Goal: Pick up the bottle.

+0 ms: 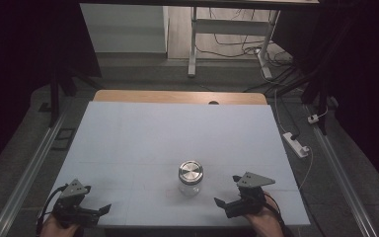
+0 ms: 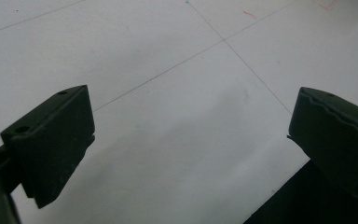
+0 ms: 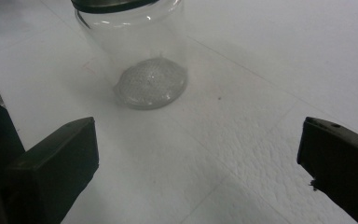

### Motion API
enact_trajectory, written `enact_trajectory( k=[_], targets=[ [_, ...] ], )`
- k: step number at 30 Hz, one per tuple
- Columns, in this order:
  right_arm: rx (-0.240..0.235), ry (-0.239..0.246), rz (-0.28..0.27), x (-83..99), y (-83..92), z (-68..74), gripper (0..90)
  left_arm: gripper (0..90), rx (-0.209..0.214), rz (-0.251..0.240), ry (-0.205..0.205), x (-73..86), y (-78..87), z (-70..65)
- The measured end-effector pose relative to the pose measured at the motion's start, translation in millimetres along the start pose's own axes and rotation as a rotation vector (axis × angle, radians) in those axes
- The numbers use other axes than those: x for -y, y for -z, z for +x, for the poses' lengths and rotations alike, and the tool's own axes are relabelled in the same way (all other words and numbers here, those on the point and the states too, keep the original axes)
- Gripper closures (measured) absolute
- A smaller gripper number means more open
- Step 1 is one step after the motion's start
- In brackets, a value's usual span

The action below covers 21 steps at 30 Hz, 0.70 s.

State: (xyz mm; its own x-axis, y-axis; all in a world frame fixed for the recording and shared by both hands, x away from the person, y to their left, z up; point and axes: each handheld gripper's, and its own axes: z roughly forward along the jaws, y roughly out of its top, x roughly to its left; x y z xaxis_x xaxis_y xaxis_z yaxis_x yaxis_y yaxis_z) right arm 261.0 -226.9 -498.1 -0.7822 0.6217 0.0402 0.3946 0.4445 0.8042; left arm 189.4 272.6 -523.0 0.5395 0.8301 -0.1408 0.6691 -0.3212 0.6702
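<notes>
A clear glass jar (image 1: 190, 178) with a round metal lid (image 1: 191, 171) stands upright on the white table top (image 1: 177, 133), near the front and a little right of centre. My right gripper (image 1: 228, 190) rests just right of the jar, apart from it, jaws spread open. In the right gripper view the jar (image 3: 144, 51) stands ahead and to the left, and the gripper (image 3: 198, 149) holds nothing. At the front left corner my left gripper (image 1: 96, 199) is open, well away from the jar. The left gripper view shows this gripper (image 2: 191, 135) over bare table.
The table's front edge (image 2: 279, 186) runs close under the left gripper. A wooden strip (image 1: 177, 96) borders the far side. On the floor to the right lie a white power strip (image 1: 296, 144) and cables. Legs of a desk (image 1: 192, 44) stand beyond the table.
</notes>
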Motion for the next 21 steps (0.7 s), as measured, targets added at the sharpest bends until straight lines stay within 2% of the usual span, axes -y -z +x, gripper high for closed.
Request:
enact_trajectory(
  k=[6,11,21],
  targets=[
    [-0.01,0.017,-0.008,-3.7,-4.6,0.9,0.0,1.1,0.001,0.0,0.001,0.0,0.1,0.3],
    [-0.03,0.007,-0.006,-7.9,-10.5,3.5,0.0,1.1,0.003,0.0,0.001,0.0,0.0,0.3],
    [-0.07,0.015,0.023,-19.3,-33.0,9.7,0.0,1.0,0.007,-0.002,0.001,0.3,0.2,0.5]
  ],
)
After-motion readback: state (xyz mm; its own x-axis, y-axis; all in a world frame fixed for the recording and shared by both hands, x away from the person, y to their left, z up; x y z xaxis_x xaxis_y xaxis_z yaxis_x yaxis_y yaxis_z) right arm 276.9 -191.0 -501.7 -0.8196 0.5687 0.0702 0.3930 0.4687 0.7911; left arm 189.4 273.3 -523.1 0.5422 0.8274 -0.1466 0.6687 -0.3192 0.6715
